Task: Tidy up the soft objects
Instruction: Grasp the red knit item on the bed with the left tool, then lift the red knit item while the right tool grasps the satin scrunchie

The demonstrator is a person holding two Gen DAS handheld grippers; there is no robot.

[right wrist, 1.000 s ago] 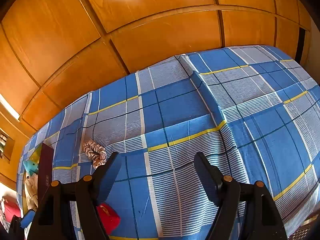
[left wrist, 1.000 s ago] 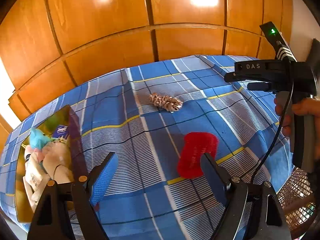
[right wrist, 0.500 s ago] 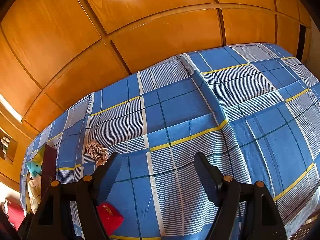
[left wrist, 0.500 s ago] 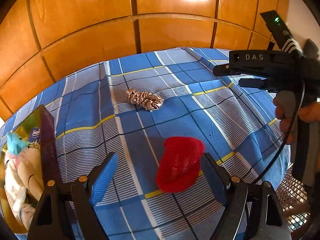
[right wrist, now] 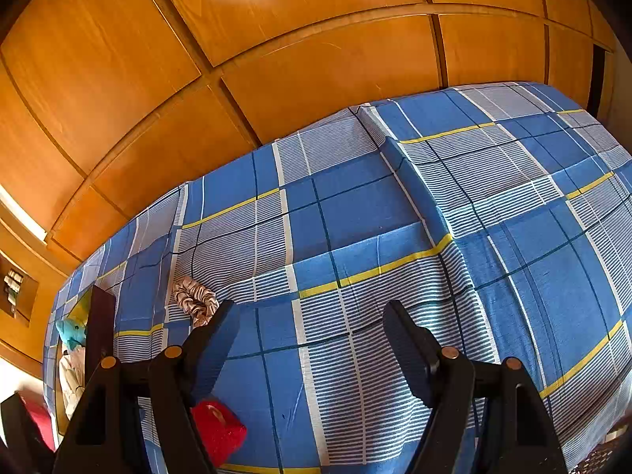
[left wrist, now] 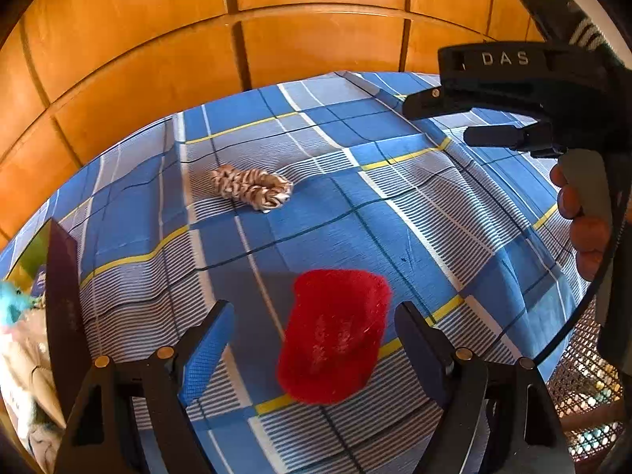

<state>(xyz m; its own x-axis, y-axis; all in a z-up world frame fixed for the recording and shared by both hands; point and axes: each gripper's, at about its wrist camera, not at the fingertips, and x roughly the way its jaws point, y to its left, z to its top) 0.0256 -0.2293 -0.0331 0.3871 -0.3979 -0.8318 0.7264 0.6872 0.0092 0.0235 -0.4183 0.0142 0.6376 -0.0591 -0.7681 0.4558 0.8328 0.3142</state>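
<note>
A fuzzy red soft object (left wrist: 335,335) lies on the blue plaid bedspread (left wrist: 355,217), right in front of my open left gripper (left wrist: 312,335); it sits between the two fingers, nearer the right one, and neither pad touches it. Farther back lies a brown-and-white striped soft toy (left wrist: 251,187). At the left edge stands an open box (left wrist: 63,296) with a teal plush (left wrist: 12,304) and other soft things inside. My right gripper (right wrist: 310,339) hovers open over bare bedspread; its view shows the striped toy (right wrist: 193,300), the red object (right wrist: 217,430) and the box (right wrist: 100,328).
Orange wooden wardrobe panels (left wrist: 276,39) rise behind the bed. The right gripper's black body and the hand holding it (left wrist: 580,213) fill the right side of the left wrist view. A wicker surface (left wrist: 584,387) shows past the bed's right edge.
My left gripper has moved forward and down toward the red object, which now looms larger between its fingers. The right gripper has stayed put.
</note>
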